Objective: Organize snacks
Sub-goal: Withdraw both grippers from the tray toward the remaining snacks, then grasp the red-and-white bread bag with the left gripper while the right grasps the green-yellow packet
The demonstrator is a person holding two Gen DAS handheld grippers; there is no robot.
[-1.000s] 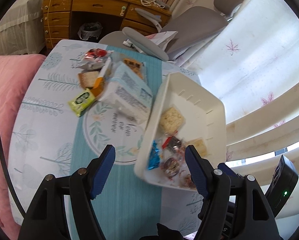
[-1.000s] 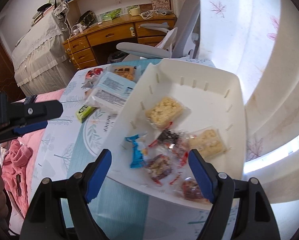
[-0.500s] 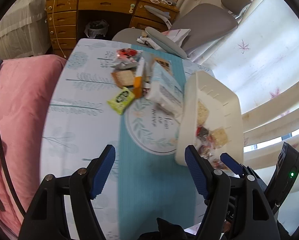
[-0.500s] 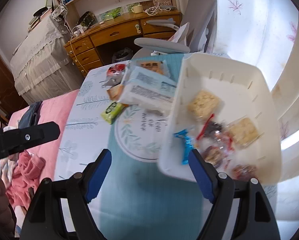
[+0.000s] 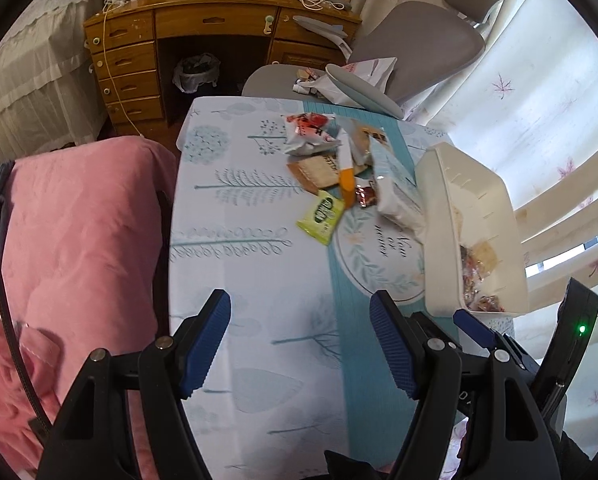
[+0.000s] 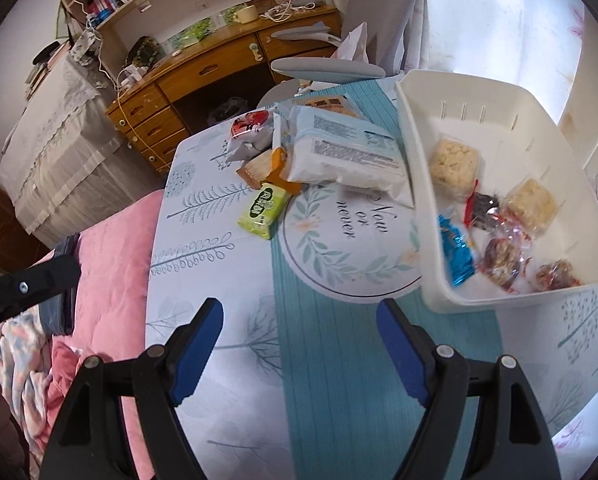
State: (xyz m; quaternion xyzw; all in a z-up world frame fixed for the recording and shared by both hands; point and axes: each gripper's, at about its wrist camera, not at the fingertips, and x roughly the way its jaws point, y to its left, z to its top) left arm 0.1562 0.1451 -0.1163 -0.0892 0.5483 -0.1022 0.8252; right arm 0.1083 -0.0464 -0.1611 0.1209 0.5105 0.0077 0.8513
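Note:
A white plastic bin [image 6: 539,304] [image 5: 439,200] sits at the table's right side with several wrapped snacks inside, among them a blue packet [image 6: 459,256] and rice crackers [image 6: 455,166]. Loose snacks lie in a pile left of the bin: a large white pack [image 6: 347,156] [image 5: 395,192], a green packet [image 6: 263,210] [image 5: 322,216], a red-and-white bag [image 6: 247,124] [image 5: 309,132] and an orange-edged packet [image 5: 347,176]. My left gripper [image 5: 299,344] is open and empty over the near table. My right gripper [image 6: 299,350] is open and empty, left of the bin's near corner.
The table [image 5: 259,320] has a leaf-print cloth and a teal runner [image 6: 339,380]. A pink quilt [image 5: 79,240] lies along its left edge. A grey chair [image 5: 411,44] and wooden desk [image 5: 203,24] stand beyond the far end. Curtains hang at the right.
Both grippers have drawn back and swung left, away from the bin, which now sits to the right in both views. Both stay open and empty.

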